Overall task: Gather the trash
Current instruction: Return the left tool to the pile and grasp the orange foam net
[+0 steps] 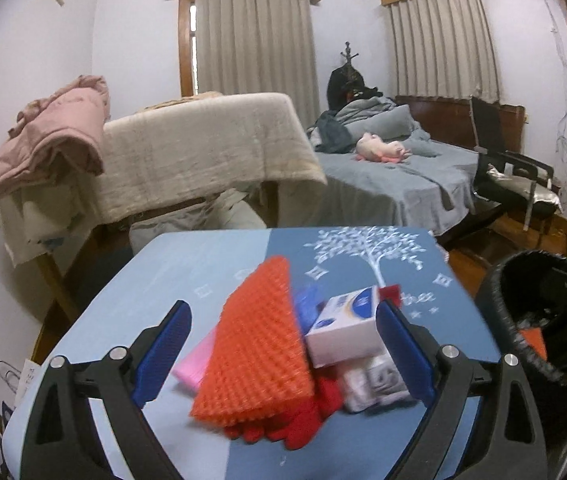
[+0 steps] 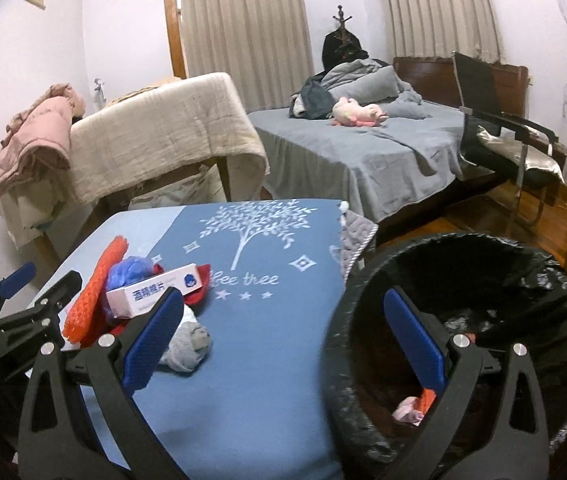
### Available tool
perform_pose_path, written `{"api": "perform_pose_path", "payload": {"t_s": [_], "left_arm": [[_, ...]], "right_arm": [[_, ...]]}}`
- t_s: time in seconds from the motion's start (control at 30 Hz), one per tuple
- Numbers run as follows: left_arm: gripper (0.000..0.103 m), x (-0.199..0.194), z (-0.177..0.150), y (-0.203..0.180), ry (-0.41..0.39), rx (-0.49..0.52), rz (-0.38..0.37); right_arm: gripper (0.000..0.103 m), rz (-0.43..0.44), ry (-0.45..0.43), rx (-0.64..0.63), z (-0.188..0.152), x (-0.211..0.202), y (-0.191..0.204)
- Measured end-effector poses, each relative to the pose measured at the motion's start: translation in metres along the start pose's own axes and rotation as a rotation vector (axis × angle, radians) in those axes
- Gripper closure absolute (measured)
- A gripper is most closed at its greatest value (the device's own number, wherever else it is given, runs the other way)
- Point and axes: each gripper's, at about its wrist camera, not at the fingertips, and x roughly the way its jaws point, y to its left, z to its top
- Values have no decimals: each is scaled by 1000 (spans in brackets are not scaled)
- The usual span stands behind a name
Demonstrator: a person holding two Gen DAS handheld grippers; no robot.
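A pile of trash lies on the blue table (image 1: 171,264): an orange foam net (image 1: 259,344), a white box (image 1: 345,328), a pink piece (image 1: 197,364), red scraps (image 1: 295,424), a blue wad (image 1: 307,304) and crumpled grey paper (image 1: 379,384). My left gripper (image 1: 283,344) is open, its jaws either side of the pile. My right gripper (image 2: 283,336) is open and empty at the rim of the black-lined bin (image 2: 463,248), which holds some trash (image 2: 411,412). The pile also shows in the right wrist view: the net (image 2: 95,292), the box (image 2: 151,292) and the grey paper (image 2: 187,344).
The table (image 2: 267,360) has a tree-print cloth. Behind it stand a cloth-draped bench (image 1: 203,148), a bed (image 2: 363,148) with a pink plush toy (image 2: 357,114), and a black chair (image 2: 515,140). The bin stands right of the table over wooden floor.
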Motion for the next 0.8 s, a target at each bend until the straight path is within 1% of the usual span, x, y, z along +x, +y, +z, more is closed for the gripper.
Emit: {"api": "perform_pose_path", "payload": {"t_s": [0.23, 0.43, 0.53, 0.6, 0.63, 0.7, 0.73, 0.77, 0.8], "left_arm": [[15, 9, -9, 5, 17, 1, 11], [22, 17, -17, 6, 31, 6, 7], [28, 21, -21, 7, 37, 5, 6], [39, 24, -22, 9, 45, -1, -8], [42, 25, -23, 9, 49, -2, -12], [54, 29, -24, 10, 68, -8, -32], [58, 31, -25, 11, 80, -16, -45], [64, 33, -25, 12, 88, -24, -52], [68, 34, -25, 12, 94, -32, -56]], "right_arm": [[5, 13, 25, -25, -5, 15, 16], [5, 22, 41, -37, -7, 22, 24], [5, 24, 47, -42, -8, 25, 27], [5, 26, 51, -45, -9, 27, 28], [5, 27, 53, -46, -10, 27, 28], [5, 30, 58, -50, -11, 29, 29], [5, 31, 60, -51, -11, 29, 30], [5, 33, 62, -52, -11, 30, 31], [5, 34, 62, -55, -11, 30, 32]]}}
